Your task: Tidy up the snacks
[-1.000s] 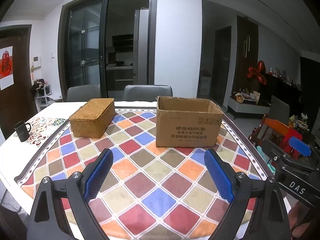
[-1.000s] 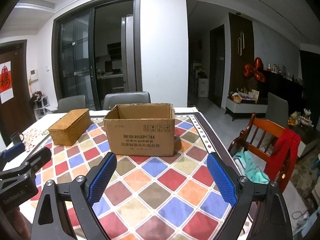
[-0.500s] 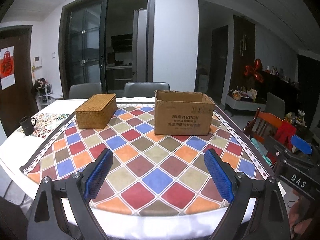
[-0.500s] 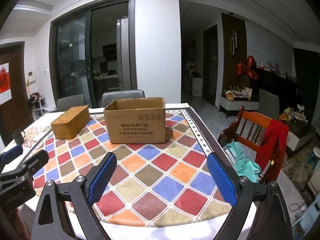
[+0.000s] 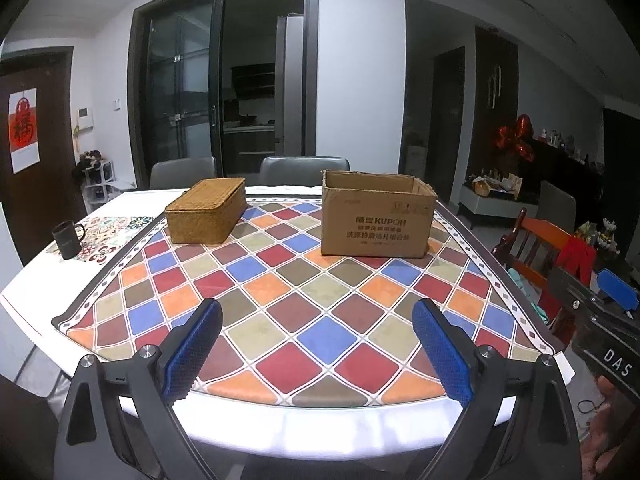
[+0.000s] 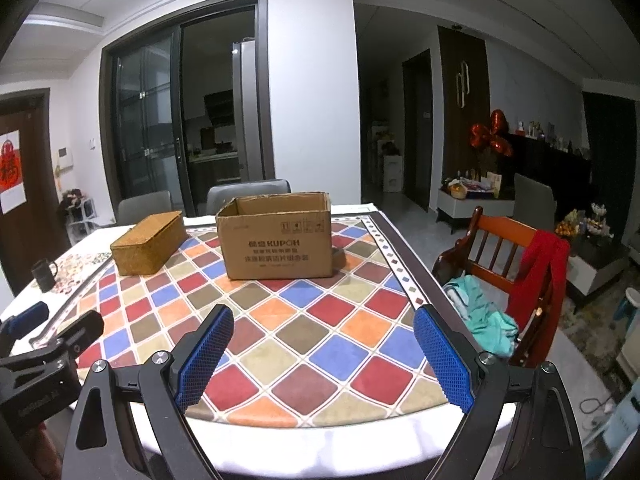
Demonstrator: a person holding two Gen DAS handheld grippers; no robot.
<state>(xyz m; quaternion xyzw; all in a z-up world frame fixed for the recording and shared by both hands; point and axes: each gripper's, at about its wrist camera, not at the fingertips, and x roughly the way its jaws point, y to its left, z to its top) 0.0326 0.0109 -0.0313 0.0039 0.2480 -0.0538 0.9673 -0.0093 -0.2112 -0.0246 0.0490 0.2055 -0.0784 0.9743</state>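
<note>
An open cardboard box stands at the far right of the table, and it also shows in the right wrist view. A closed woven basket sits to its left, also seen in the right wrist view. No snacks are visible. My left gripper is open and empty above the table's near edge. My right gripper is open and empty, also at the near edge. Each gripper shows at the side of the other's view.
The table has a colourful diamond-pattern cloth. A dark mug stands at the left edge. Grey chairs stand behind the table. A wooden chair with red and teal cloths stands to the right.
Both grippers have drawn back from the table towards its near edge. The box and basket look farther away. Both grippers stay open.
</note>
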